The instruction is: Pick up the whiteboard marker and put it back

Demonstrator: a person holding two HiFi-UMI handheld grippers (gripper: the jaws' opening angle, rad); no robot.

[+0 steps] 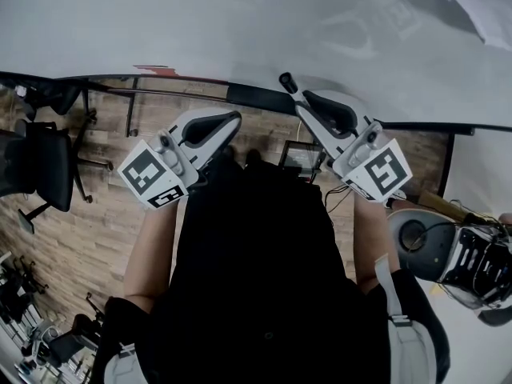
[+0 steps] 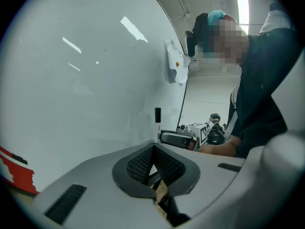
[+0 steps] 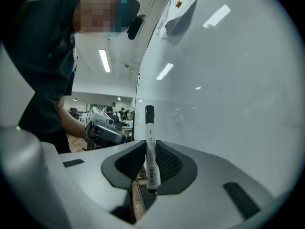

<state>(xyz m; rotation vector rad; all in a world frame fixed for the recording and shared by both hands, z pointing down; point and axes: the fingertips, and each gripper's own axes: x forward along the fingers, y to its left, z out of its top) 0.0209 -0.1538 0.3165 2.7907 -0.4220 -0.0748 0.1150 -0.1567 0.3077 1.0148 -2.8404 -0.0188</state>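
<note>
Whiteboard marker (image 3: 150,151) stands upright, black cap up, near the large whiteboard (image 3: 228,80); I cannot tell whether it touches the board. The right hand-held gripper (image 3: 147,168) grasps it by its lower barrel. The left hand-held gripper (image 2: 153,162), also facing the whiteboard, is clenched on nothing.

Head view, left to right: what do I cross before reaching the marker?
Black swivel office chair → white left gripper, jaws shut on nothing → black-capped white whiteboard marker, clamped in the white right gripper.
</note>
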